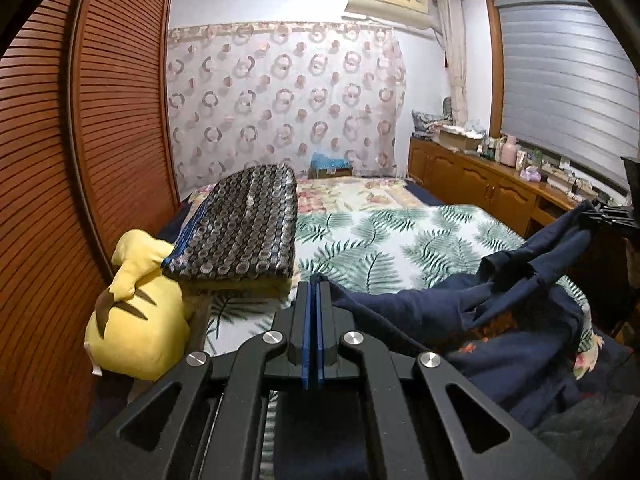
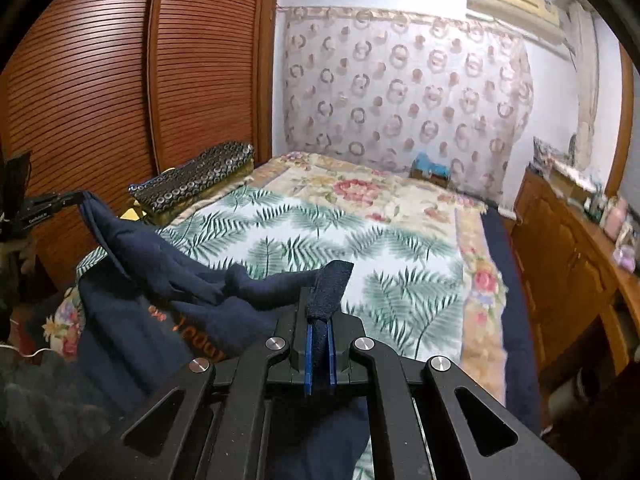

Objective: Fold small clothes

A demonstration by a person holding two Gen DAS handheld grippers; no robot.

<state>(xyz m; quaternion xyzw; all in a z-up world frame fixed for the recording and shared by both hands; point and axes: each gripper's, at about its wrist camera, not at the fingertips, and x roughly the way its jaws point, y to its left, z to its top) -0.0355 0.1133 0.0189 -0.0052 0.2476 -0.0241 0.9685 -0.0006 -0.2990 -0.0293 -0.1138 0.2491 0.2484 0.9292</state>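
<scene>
Both grippers — left [image 1: 314,285], right [image 2: 320,300] — pinch the edges of a soft navy garment [image 1: 500,320], its creased knit slung between them above the leaf-print bed [image 1: 400,240].

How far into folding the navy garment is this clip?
Early. Done: both grippers have a hold, the left gripper and the right gripper each shut on an edge of the navy garment. In hand: it hangs bunched between them over the leaf-print bedspread. Left: spreading it flat and every fold.
</scene>
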